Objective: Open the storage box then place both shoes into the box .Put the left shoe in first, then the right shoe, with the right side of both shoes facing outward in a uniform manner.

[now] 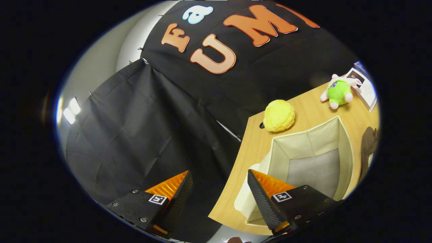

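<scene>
The wooden worktop (pixel 314 111) is the biggest thing here, and it looks tipped because the gripper (pixel 219 194) is held at a slant. On it sits the storage box (pixel 344 148), a pale cloth box with soft walls and a grey bottom. Its top is open and I can see nothing inside it. No shoes can be seen.

The box lies to the right of the jaws. One finger (pixel 266 199) sits in front of the box's near corner. I cannot tell if it touches the cloth. The other finger (pixel 175 195) is off the worktop edge, over the black wall cloth. The box's long side runs away from the jaws, toward the far end of the worktop.

The jaws are spread wide and hold nothing.

Beyond the box is a round yellow toy (pixel 278 115), close to the box's far wall. Farther off is a small green and pink toy (pixel 338 91), next to a printed card (pixel 366 88).

I think the shoes must be found next.
</scene>
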{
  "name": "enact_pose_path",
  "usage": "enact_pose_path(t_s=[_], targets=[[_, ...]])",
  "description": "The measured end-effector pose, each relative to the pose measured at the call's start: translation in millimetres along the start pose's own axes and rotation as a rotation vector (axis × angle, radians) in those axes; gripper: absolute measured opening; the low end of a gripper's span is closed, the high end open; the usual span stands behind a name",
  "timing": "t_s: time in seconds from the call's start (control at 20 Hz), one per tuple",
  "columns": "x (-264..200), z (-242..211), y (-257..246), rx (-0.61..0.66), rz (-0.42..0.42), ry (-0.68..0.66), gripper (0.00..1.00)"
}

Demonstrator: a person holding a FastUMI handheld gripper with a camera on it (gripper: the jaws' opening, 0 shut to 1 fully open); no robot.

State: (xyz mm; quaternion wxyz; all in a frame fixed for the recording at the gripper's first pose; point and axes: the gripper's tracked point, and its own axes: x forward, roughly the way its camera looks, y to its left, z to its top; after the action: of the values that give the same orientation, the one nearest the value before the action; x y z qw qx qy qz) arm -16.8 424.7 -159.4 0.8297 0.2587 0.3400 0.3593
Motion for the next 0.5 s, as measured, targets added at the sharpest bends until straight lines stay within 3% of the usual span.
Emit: enact_pose_path(t_s=[0.25,0.5], targets=[[-35,20,-64,-0.094,-0.138,-0.055,0.98],[-76,38,-144,-0.087,-0.283,-0.096,0.98]])
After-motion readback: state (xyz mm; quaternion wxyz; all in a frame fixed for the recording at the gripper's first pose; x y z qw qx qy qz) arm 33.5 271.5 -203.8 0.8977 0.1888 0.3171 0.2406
